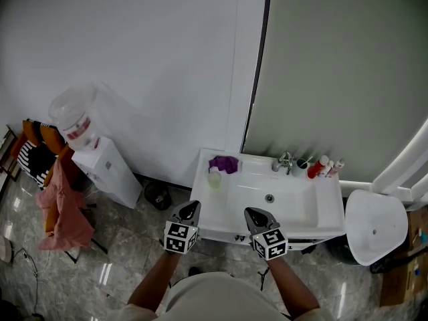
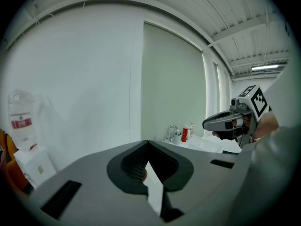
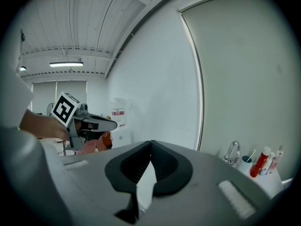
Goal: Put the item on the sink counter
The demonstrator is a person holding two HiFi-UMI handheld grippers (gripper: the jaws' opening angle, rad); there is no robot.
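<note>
The left gripper [image 2: 148, 142] has its jaws clenched tight. The two tips touch and nothing is between them. The right gripper [image 3: 150, 143] is just the same: jaws pressed together, holding nothing. The two grippers are side by side, a little apart, and both point the same way.

Right in front of both jaws is the white sink surface [image 1: 329, 209]. The sink bowl [image 1: 294, 202] is ahead of the right jaws. A purple cloth [image 1: 224, 163] lies at the back of the surface, far ahead of the left jaws. A small see-through cup [image 1: 214, 178] stands just in front of the cloth, a bit nearer to the left jaws. Both sit on the sink surface, and no jaws touch them. I cannot tell which one is the item to be put there.

Far ahead of the right jaws is the tap [image 1: 284, 161]. Next to it, off to the right, stand a blue cup [image 1: 300, 166], a red bottle [image 1: 318, 167] and a white bottle [image 1: 332, 168].

Off to the left of the left jaws is a white water cooler [image 1: 100, 166] on the floor. Pink clothes [image 1: 63, 209] hang even farther left. Off to the right of the right jaws is a white toilet [image 1: 374, 226].
</note>
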